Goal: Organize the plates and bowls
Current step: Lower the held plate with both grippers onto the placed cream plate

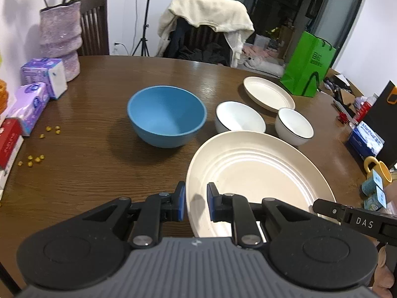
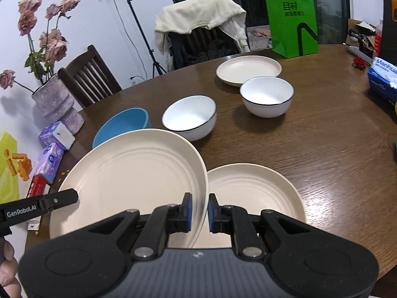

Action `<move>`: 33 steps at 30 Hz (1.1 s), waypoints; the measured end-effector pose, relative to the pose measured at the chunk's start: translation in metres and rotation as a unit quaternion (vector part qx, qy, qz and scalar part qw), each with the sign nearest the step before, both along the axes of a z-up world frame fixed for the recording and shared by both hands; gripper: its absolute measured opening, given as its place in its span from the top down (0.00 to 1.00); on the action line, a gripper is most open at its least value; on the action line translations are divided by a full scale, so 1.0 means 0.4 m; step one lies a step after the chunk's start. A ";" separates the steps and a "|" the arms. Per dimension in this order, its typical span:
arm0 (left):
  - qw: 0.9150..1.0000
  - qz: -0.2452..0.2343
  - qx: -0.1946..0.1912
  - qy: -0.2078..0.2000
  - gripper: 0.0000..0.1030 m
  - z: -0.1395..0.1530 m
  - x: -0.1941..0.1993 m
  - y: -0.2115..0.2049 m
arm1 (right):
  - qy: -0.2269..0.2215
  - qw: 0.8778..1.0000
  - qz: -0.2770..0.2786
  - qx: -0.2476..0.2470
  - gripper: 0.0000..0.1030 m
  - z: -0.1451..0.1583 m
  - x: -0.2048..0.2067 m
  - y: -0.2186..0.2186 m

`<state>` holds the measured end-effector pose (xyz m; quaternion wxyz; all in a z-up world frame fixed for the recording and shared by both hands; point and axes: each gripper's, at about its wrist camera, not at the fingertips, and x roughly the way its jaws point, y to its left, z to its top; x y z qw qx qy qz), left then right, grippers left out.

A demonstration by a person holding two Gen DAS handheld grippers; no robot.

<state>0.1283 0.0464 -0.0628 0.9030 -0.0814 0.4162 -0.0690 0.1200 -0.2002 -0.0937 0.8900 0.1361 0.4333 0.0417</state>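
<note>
We note both tongs pinching one large cream plate (image 2: 129, 173) by opposite rims: left tongs (image 1: 196, 201) narrow on its left edge, right tongs (image 2: 199, 211) narrow on its right edge. The plate's near edge is hidden behind both tool bodies. It is tilted above a second cream plate (image 2: 253, 193) on the desk (image 2: 322, 136); we cannot tell whether the two touch. In the left wrist view the lower plate is fully hidden. Farther out on the desk stand a blue bowl (image 1: 166, 115), partly covered in the right wrist view, two white bowls (image 2: 189, 118) (image 2: 266, 95) and a third plate (image 2: 248, 69). A hand (image 2: 8, 270) is cut off at the frame edge.
</note>
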 end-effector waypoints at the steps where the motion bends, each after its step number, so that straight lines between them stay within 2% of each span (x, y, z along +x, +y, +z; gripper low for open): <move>1: 1.000 -0.004 0.000 0.001 0.83 -0.002 0.002 -0.008 | 0.001 1.000 -0.003 -0.001 0.88 -0.001 -0.001 -0.008; 16: 0.998 -0.052 0.000 0.022 0.83 -0.037 0.025 -0.105 | 0.017 0.999 -0.045 -0.006 0.88 -0.028 -0.032 -0.110; 33: 0.996 -0.072 0.005 0.053 0.83 -0.085 0.044 -0.157 | 0.042 0.997 -0.066 -0.005 0.88 -0.079 -0.049 -0.164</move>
